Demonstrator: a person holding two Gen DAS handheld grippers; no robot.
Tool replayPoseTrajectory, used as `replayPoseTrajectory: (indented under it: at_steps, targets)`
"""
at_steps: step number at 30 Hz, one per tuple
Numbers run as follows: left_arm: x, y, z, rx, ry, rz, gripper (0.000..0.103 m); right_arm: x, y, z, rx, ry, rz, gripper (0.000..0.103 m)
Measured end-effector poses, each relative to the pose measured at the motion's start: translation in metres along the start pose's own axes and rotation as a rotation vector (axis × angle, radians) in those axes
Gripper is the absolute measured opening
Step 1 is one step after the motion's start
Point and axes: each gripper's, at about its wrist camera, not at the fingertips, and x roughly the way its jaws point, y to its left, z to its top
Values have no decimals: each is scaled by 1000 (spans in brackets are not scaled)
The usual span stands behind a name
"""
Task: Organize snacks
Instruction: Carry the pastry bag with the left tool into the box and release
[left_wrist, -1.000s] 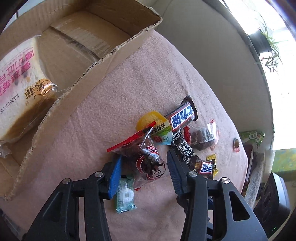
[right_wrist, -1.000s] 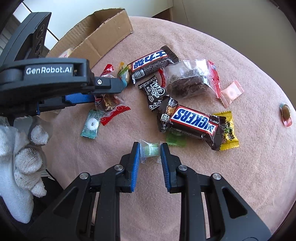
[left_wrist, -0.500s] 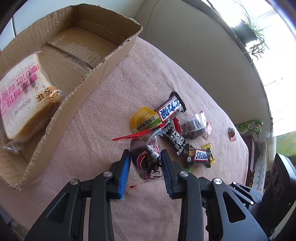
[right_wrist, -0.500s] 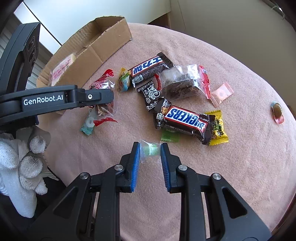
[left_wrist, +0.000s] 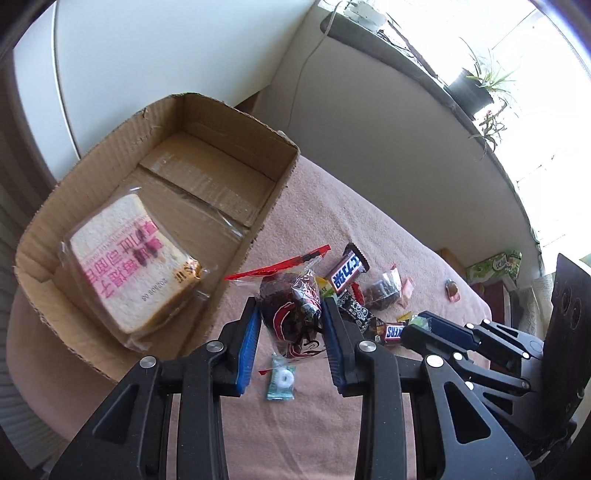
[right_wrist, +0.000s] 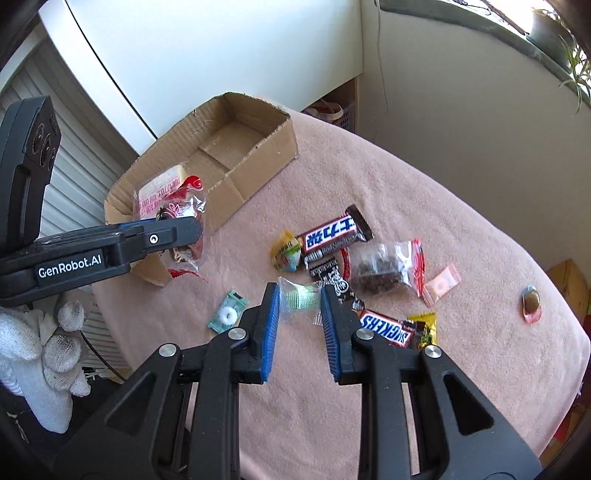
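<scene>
Both grippers lifted off table: left gripper (left_wrist: 291, 325) clamps red-trimmed snack bag (left_wrist: 291, 314), right gripper (right_wrist: 298, 301) clamps green candy (right_wrist: 300, 299).

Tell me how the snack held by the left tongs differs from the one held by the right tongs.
The dark snack pouch in the left tongs is large, clear with red trim, showing dark contents; the green candy in the right tongs is small and pale green. The pouch bulges past the pads; the candy fits between them. Both are clear-wrapped and held off the table.

Snack colours
Brown box (left_wrist: 236, 122); pink cloth (right_wrist: 424, 192); red-trimmed clear packet (left_wrist: 291, 314); green candy (right_wrist: 300, 298); blue-lettered Snickers (right_wrist: 388, 328).
</scene>
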Motion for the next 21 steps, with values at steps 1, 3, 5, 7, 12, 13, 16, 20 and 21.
replayPoseTrajectory:
  at_steps: [1,3,5,7,12,13,16,20,21]
  targets:
    - [-3,5,2,2,-7,11,31,1,4,6,-9,-3,-2,24]
    - [-7,14,6,7,-17,39,31,1,10,17,-26,-11,-4,24]
    - [-12,25,10,16,-27,67,31,2,18,28,-47,-17,-5,24]
    - [-13,31,13,35,-38,105,31,5,26,40,-67,-23,-5,24]
    - [-16,57,21,42,-46,171,31,15,47,67,-109,-33,4,24]
    - [-17,61,23,44,-48,181,31,19,52,72,-114,-34,10,24]
    - [-18,71,27,50,-51,206,31,28,63,87,-133,-32,21,24]
    - [-18,79,30,57,-51,226,31,44,77,102,-164,-24,22,24]
    - [-19,81,31,57,-50,228,31,47,79,104,-168,-21,23,24]
